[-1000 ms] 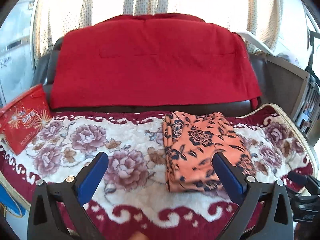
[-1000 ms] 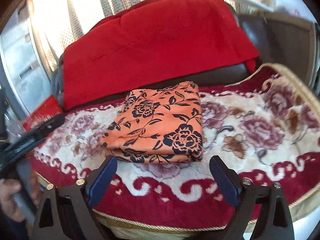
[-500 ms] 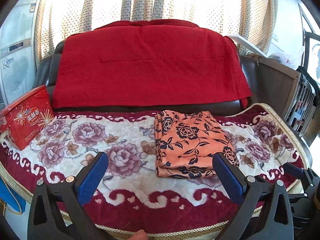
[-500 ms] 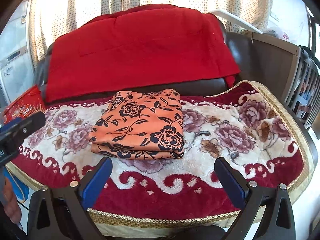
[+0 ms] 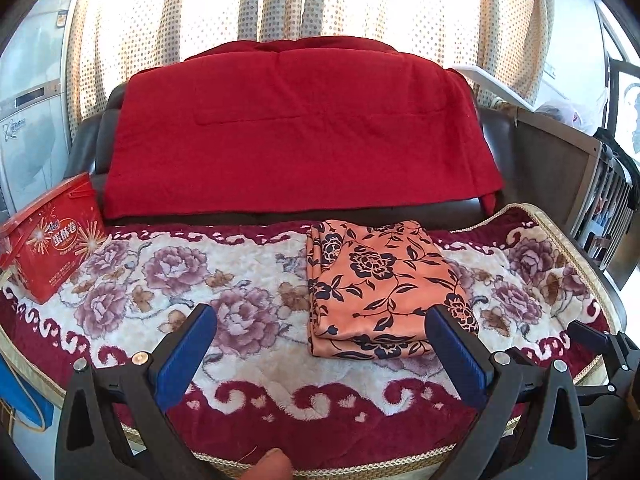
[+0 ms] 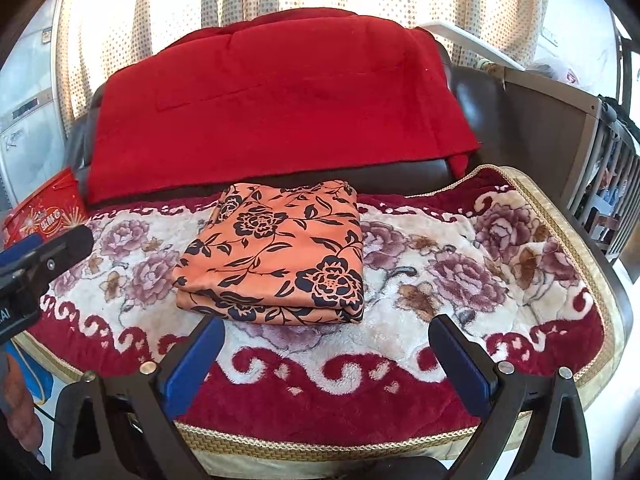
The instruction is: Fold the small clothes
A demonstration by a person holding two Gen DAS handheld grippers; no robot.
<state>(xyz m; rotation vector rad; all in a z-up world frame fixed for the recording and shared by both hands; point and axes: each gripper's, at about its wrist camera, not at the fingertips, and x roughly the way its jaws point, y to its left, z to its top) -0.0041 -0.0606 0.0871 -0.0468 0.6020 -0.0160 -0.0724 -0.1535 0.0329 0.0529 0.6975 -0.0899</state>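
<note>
1. Orange floral cloth (image 5: 380, 288) lies folded in a neat stack on the flowered blanket (image 5: 168, 280), in front of the red cover (image 5: 296, 120).
2. We hold the left gripper (image 5: 320, 344) spread wide, empty, short of the cloth.
3. We hold the right gripper (image 6: 326, 354) likewise released, clear of the cloth.
4. A red box (image 5: 52, 236) stands at the blanket's left end.

Red box (image 6: 40, 216) cut by left tool (image 6: 44, 256); box lettering (image 5: 64, 236) unreadable.

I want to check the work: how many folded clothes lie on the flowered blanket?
1. The orange folded cloth with black flowers lies near the back edge of the flowered plush blanket, in front of the red quilt. None other shows; some may be hidden.
</note>
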